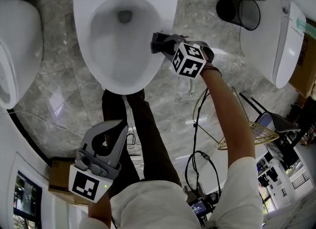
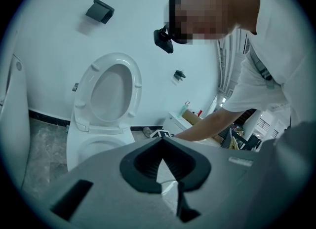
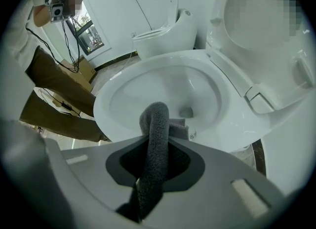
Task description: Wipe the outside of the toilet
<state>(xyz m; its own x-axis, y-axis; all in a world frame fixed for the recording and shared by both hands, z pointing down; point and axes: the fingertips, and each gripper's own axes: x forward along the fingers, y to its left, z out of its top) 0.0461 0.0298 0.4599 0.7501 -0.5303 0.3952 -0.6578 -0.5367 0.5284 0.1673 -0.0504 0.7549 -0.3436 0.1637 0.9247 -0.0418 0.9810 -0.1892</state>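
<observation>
The white toilet (image 1: 94, 60) stands open at the top of the head view, with its seat and lid raised (image 2: 111, 90). My right gripper (image 1: 156, 45) is at the bowl's right rim, shut on a grey cloth (image 1: 162, 41). In the right gripper view the cloth (image 3: 155, 139) bulges out between the jaws, over the rim (image 3: 113, 99). My left gripper (image 1: 114, 127) hangs low at the left, well back from the toilet, beside the person's legs. Its jaws meet at the tips (image 2: 161, 141) with nothing between them.
Other white toilets stand at the left (image 1: 15, 50) and right (image 1: 281, 35). A black bin (image 1: 239, 12) sits behind the right one. Cables (image 1: 197, 124), a gold wire rack (image 1: 256, 129) and a cardboard box (image 1: 59, 173) lie on the marble floor.
</observation>
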